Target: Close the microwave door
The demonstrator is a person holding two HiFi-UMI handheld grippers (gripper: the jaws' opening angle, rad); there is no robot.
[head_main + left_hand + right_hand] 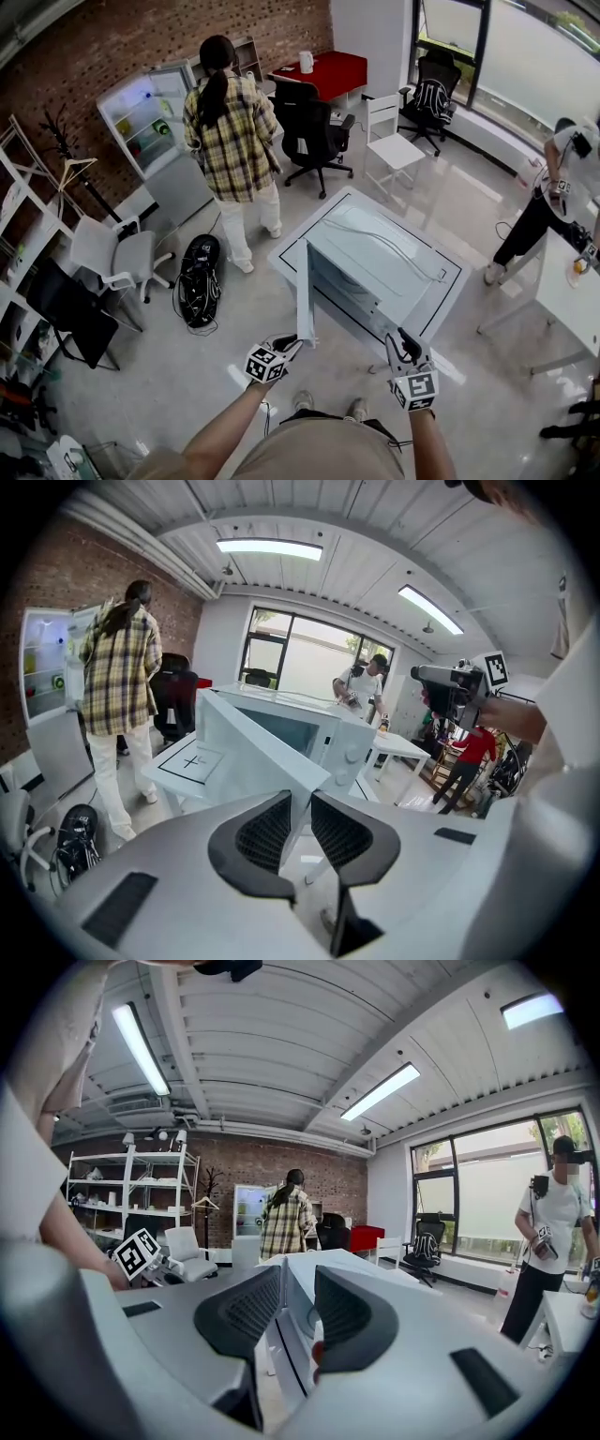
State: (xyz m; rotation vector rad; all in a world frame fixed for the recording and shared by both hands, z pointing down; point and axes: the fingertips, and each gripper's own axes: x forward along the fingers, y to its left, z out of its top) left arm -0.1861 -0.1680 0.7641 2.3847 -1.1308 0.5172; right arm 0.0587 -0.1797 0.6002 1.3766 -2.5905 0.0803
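The left gripper is nearest the work. Its jaws stand almost together with the free edge of the microwave door upright between them, seemingly pinched, though the contact itself is hard to confirm. From that gripper the door runs straight ahead, edge-on, to its hinge at the left front corner of the microwave, so the open cavity lies ahead and to the right. I judge closing calls for a sweep to the right. The right gripper hangs off to the right, level with the left one, jaws a little apart and holding nothing. It sits by the near rim of the table, close to the door's likely path. Further ahead and left, well apart, stands a person in a plaid shirt.
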